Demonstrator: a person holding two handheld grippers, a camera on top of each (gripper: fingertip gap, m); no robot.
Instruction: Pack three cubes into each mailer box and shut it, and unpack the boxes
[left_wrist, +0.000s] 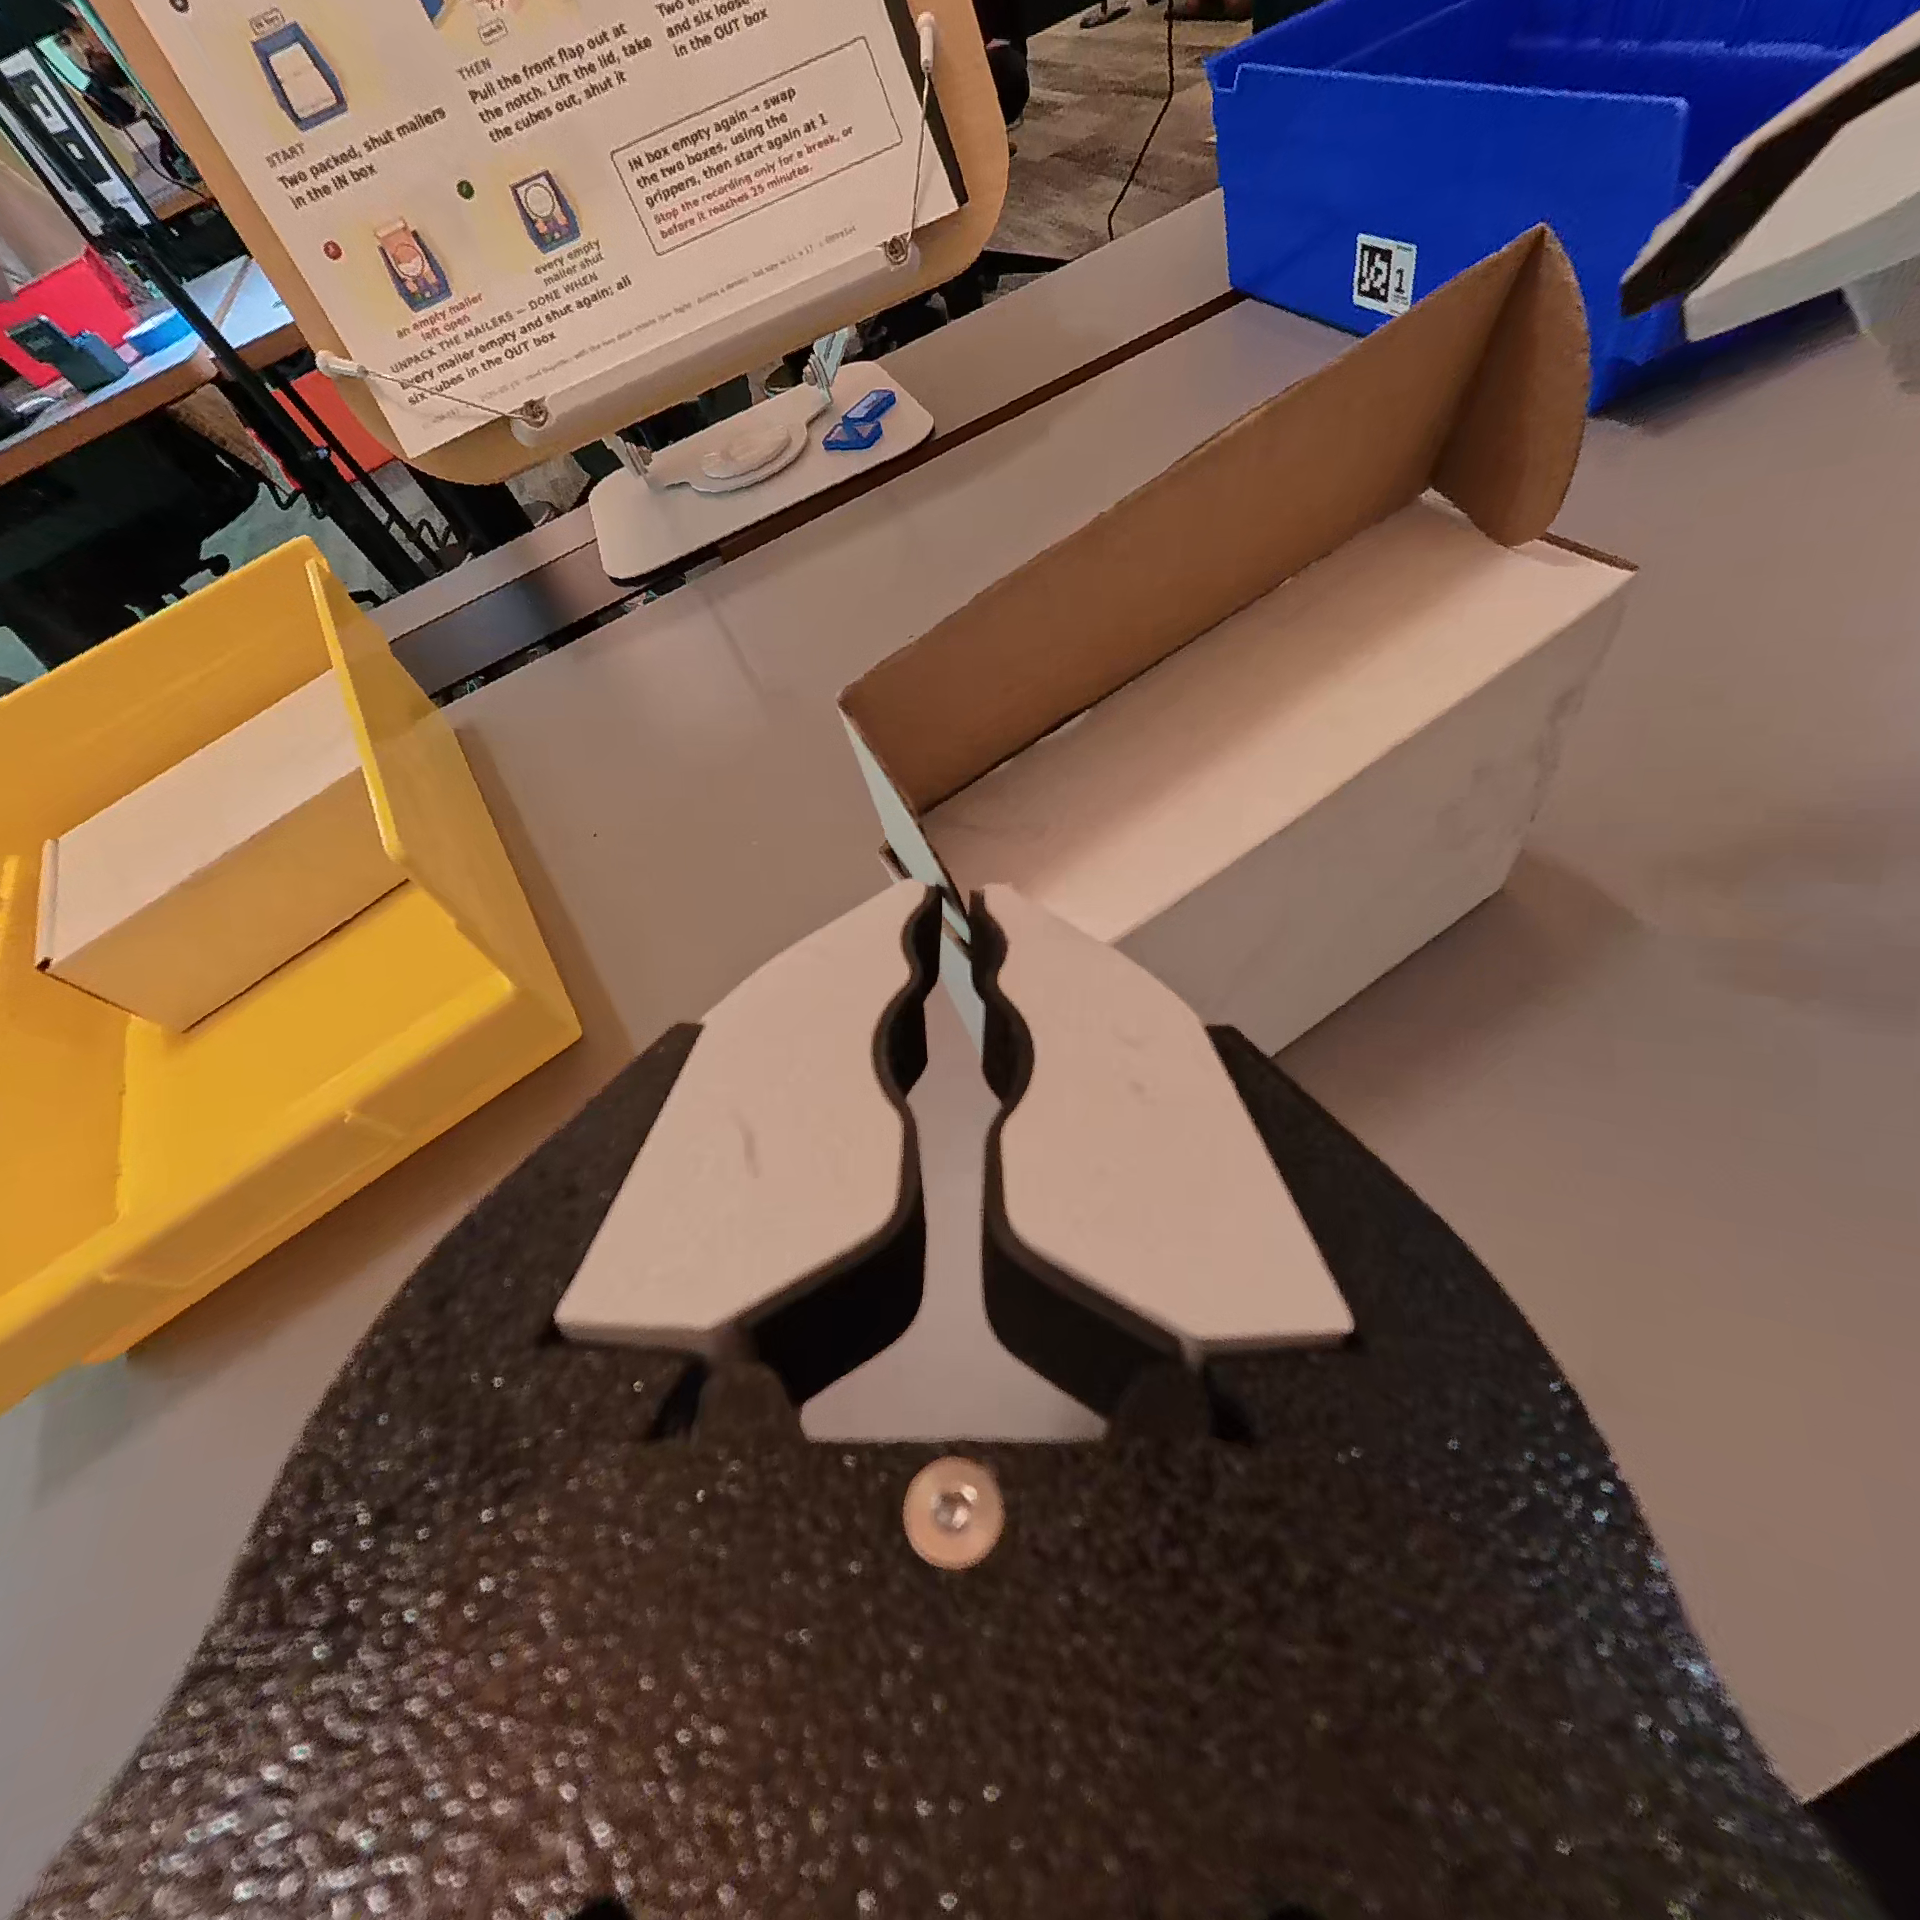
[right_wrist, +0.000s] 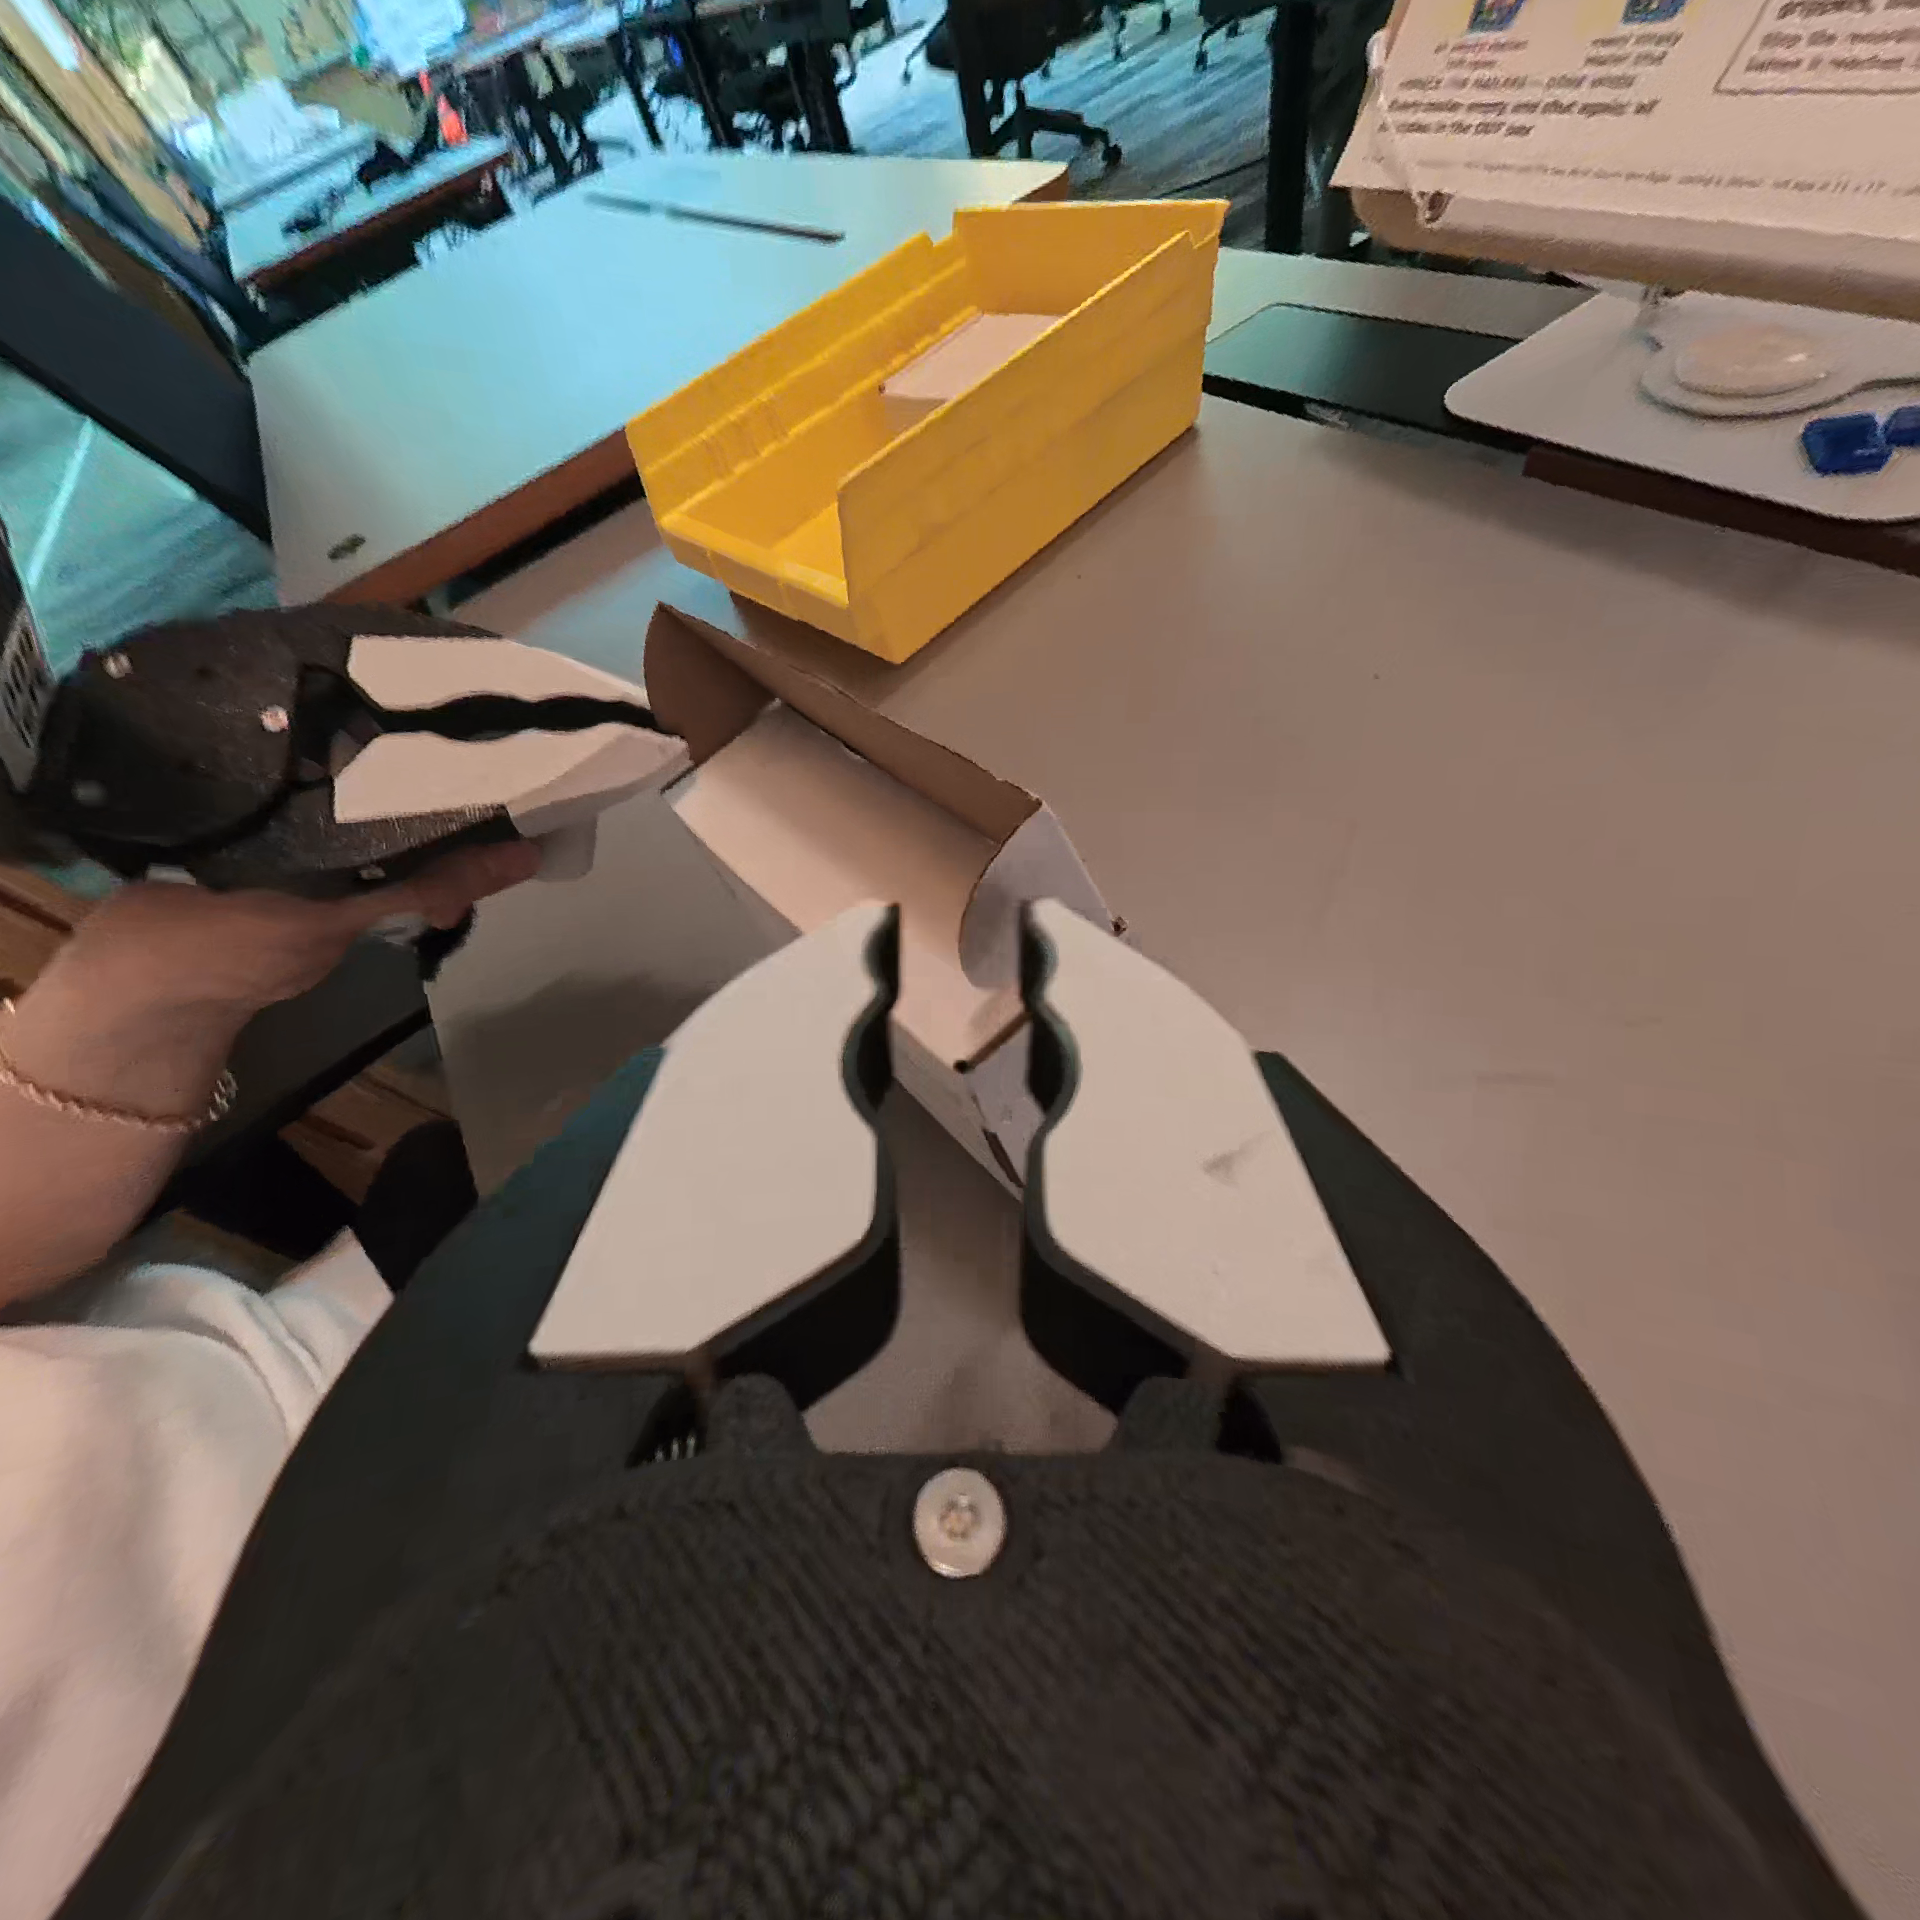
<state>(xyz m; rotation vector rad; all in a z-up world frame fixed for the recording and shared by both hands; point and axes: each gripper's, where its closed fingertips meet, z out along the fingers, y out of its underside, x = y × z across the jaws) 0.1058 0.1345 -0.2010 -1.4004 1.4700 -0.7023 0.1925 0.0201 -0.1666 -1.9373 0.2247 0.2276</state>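
Grey and smooth, the worktop (left_wrist: 1714, 1091) carried the whole setup, with office desks and chairs blurred in the room behind. Directly ahead of the left gripper (left_wrist: 958, 914) lay a white cardboard mailer box with a brown inside (left_wrist: 1299, 769), its front flap standing upright. The left jaws were clenched on the near edge of that flap, the thin white card pinched between their tips. In the right wrist view the right gripper (right_wrist: 958, 935) hung over the other end of the same mailer box (right_wrist: 831, 821), its jaws parted with a clear gap; a rounded white side tab of the box sat in that gap, though whether either jaw touched it could not be told.

Left of the left jaws stood a yellow plastic bin (left_wrist: 260, 1091) holding a second, closed white mailer box (left_wrist: 208, 873). Far ahead and right of them stood a blue plastic bin (left_wrist: 1455, 187), just behind the upright flap. Ahead of them a printed instruction sheet on a rounded board (left_wrist: 582, 187) leaned on a white stand (left_wrist: 727, 488) with small blue pieces on its base. A hand (right_wrist: 208, 956) with a thin bracelet held the left gripper (right_wrist: 665, 743), and a white sleeve (right_wrist: 135, 1475) showed below.
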